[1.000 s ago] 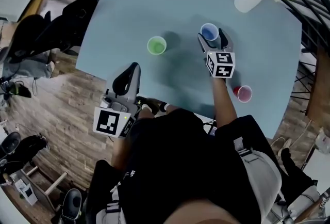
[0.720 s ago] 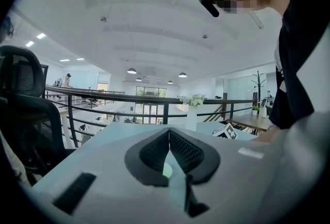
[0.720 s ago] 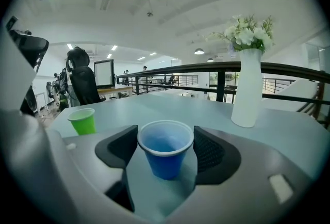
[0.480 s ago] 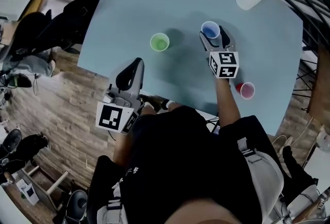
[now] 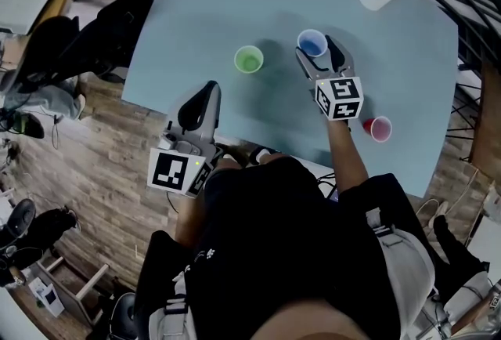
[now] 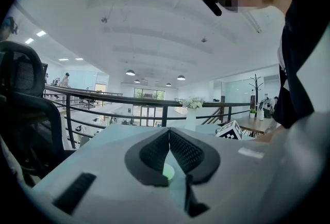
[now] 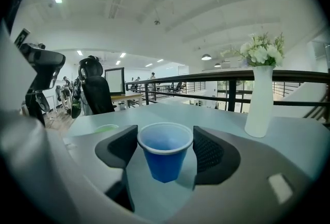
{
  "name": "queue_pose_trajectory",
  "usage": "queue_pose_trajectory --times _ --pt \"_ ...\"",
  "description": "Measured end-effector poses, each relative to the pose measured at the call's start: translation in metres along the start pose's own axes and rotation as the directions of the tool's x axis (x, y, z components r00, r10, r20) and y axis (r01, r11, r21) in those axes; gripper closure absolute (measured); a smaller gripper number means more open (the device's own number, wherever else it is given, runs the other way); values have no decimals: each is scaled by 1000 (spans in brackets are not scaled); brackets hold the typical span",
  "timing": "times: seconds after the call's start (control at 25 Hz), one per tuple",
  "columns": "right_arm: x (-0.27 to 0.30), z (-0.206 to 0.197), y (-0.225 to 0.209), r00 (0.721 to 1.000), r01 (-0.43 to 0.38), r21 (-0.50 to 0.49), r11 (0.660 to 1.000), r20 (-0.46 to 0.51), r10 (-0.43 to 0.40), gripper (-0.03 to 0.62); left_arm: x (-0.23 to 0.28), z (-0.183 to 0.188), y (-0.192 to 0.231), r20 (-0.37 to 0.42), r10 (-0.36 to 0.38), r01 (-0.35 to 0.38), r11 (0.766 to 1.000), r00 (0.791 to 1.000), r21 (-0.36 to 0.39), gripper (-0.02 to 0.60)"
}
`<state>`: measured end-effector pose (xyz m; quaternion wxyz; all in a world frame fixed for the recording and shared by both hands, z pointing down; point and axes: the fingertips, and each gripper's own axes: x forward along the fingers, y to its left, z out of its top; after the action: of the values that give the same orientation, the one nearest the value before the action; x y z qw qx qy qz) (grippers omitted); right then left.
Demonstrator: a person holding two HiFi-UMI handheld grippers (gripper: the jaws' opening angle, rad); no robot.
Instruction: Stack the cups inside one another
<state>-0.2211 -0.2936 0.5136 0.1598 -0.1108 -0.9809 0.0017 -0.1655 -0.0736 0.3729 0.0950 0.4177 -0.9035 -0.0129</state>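
As jaws just closed slightly | right gripper (image 7: 165,148): wide | holds blue cup (image 7: 164,160)

Ceiling lamps (image 6: 130,72) light the room brightly and evenly. On the table (image 5: 235,1), a soft shadow lies just right of the green cup (image 5: 249,59). Both gripper views bow the railings (image 6: 118,99) and go black at the corners. The blue cup (image 7: 165,150) is sharp, while the near foreground blurs.

Open-plan office mezzanine; railing (image 7: 258,76), desks (image 7: 124,98), swivel chair (image 7: 96,90), monitor (image 7: 114,80)
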Motion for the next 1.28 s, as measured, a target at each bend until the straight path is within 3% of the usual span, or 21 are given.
queue_pose_trajectory --times 0.8,1.28 --pt "24 48 113 979 -189 -39 981 69 191 253 -47 -5 46 12 32 -32 999 999 -31 586" --pt "40 49 149 971 -229 -38 973 62 231 255 -73 -5 77 19 69 -68 997 997 -43 586"
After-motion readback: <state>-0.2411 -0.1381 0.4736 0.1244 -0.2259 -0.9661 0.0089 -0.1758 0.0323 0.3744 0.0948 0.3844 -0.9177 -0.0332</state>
